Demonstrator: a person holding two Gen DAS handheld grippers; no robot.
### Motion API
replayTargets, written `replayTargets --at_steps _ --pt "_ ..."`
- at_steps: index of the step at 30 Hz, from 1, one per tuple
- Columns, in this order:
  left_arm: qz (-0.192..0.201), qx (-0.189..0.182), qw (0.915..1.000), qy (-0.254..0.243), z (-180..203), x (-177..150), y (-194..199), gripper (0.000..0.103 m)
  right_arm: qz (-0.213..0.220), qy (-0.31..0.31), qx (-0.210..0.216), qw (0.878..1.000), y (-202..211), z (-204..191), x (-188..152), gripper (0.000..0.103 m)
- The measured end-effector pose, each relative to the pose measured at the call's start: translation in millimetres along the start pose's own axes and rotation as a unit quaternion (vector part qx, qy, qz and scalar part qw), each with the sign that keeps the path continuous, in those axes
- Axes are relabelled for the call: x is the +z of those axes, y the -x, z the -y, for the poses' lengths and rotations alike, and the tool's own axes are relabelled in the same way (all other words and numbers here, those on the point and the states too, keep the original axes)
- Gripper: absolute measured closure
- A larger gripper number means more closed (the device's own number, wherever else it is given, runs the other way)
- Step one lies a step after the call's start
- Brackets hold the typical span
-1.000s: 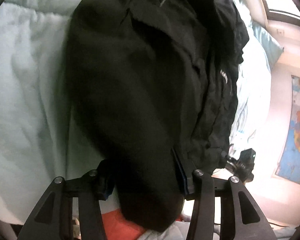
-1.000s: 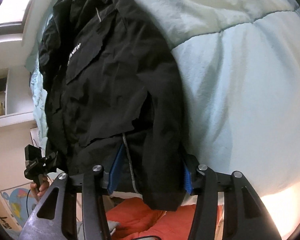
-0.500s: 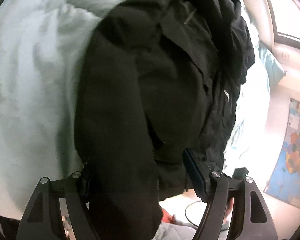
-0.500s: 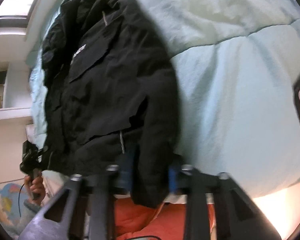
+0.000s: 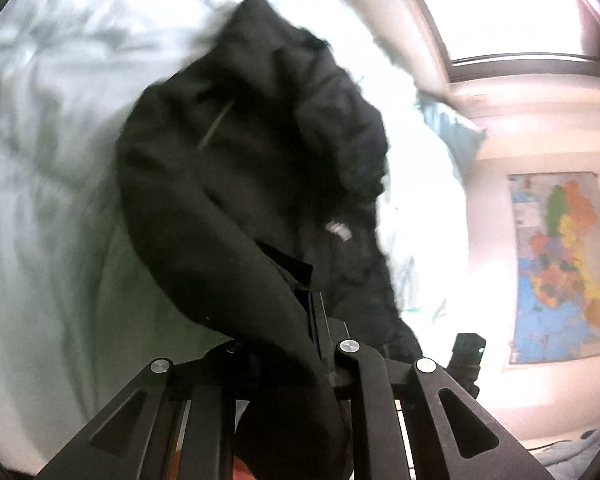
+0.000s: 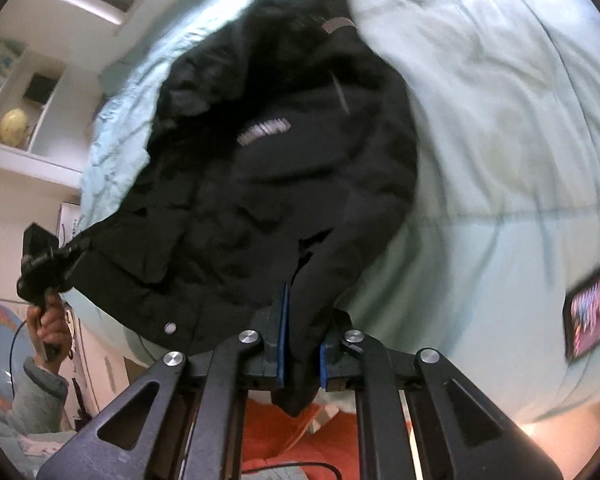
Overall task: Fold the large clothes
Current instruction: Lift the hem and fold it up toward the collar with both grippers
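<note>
Clamping the hem corners, both grippers are holding the black jacket point(image 6: 284, 168): the right gripper point(image 6: 300, 344) is pinching fabric between nearly shut blue pads, and the left gripper point(image 5: 300, 344) is closing on the opposite corner. Soft, bulky and probably slippery, the jacket is draping across the pale green duvet point(image 6: 500, 140) near the bed's foot edge, so hem corners seem the surest hold.

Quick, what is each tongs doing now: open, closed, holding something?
Left tongs: closed on the black jacket, at its hem.
Right tongs: closed on the black jacket, gripping a hanging fold between the blue pads.
</note>
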State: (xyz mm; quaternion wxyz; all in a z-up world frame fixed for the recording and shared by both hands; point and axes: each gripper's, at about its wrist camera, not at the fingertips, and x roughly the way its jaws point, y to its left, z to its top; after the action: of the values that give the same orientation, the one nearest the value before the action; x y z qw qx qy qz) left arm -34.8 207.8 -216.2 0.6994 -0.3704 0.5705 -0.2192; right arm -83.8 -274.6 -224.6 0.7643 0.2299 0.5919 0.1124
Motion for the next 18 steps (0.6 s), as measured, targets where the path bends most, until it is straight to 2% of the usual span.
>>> replayTargets --at_steps 4,6,10,18 --pt "0.01 0.003 0.9997 -0.021 29.6 34.8 0.4 0.088 0.037 0.022 0.004 0.999 8.1 -23.3 23.1 0.088" --pt "0.014 0.002 0.9996 -0.024 30.8 50.2 7.9 0.088 0.056 0.029 0.009 0.998 17.0 -25.3 33.1 0.088" --pt "0.044 -0.01 0.9986 -0.029 51.2 88.8 15.5 0.088 0.094 0.034 0.02 0.995 34.0 -31.8 59.1 0.088" --pt "0.114 -0.026 0.9919 -0.05 91.1 168.7 32.8 0.088 0.181 0.032 0.016 0.983 74.9 -42.2 150.2 0.088"
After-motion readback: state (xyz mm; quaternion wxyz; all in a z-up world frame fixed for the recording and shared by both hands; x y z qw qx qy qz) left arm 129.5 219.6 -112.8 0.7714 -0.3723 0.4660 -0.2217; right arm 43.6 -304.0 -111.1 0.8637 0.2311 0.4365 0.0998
